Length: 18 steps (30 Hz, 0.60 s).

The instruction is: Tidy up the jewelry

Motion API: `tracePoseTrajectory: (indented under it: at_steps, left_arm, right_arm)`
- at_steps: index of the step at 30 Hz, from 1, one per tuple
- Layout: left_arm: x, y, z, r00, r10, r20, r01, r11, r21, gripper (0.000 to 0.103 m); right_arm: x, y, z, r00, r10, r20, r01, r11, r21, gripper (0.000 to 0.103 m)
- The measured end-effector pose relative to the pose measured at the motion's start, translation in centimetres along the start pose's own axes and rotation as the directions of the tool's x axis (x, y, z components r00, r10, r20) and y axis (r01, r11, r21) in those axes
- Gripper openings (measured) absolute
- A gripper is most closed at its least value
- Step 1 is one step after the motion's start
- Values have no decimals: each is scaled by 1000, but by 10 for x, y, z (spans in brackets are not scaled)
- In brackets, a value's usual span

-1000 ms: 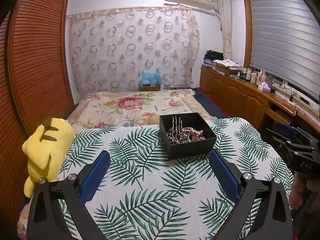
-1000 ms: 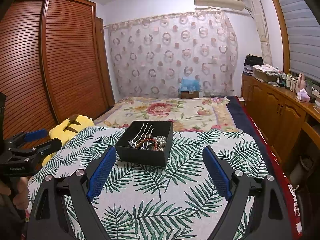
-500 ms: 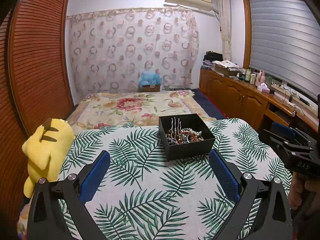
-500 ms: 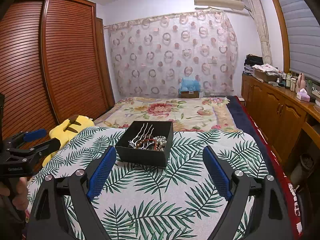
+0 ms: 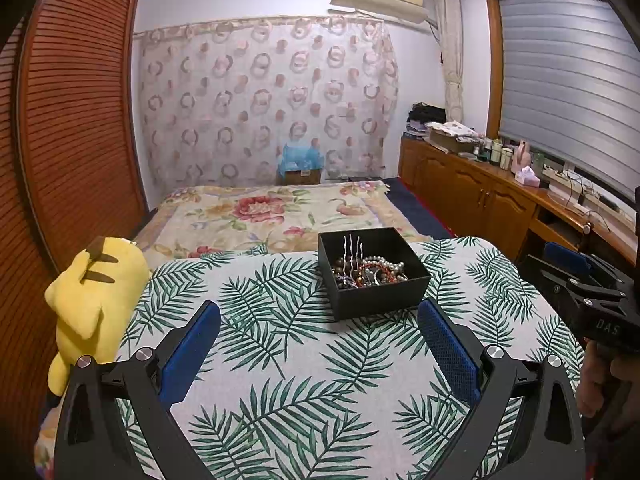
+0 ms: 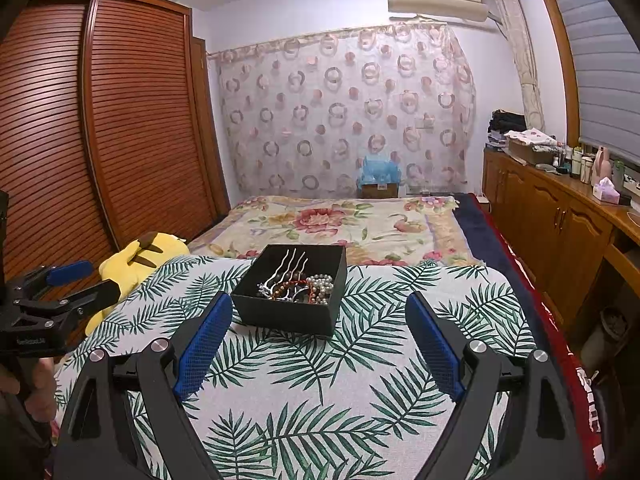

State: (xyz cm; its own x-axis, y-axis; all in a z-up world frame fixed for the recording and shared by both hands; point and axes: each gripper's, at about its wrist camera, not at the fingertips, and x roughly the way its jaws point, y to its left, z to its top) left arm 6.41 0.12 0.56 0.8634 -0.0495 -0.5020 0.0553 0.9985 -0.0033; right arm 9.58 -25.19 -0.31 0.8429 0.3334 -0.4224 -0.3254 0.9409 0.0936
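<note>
Almost nothing has moved since a second ago: the box (image 5: 374, 274) sits on the leafy cloth (image 5: 288, 344) with the jewelry (image 6: 298, 286) piled inside, and both the left gripper (image 5: 320, 340) and right gripper (image 6: 320, 336) hang spread wide and empty just in front of it, so the sorting looks no further along.

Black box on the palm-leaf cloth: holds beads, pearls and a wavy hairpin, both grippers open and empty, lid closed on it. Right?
Not quite. The black box has no lid on it: it stands open-topped, and the right wrist view looks straight in at the wavy hairpin and pearl beads. The rest holds: left gripper and right gripper are open and empty.
</note>
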Motion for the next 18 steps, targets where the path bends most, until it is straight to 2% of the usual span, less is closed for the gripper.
tracePoseTrajectory:
  at_steps: [18]
  left_arm:
    - [-3, 1, 1, 1000, 5, 2, -5, 1000, -1, 95]
  right_arm:
    - [0, 0, -1, 1000, -1, 1, 1, 1000, 2, 90]
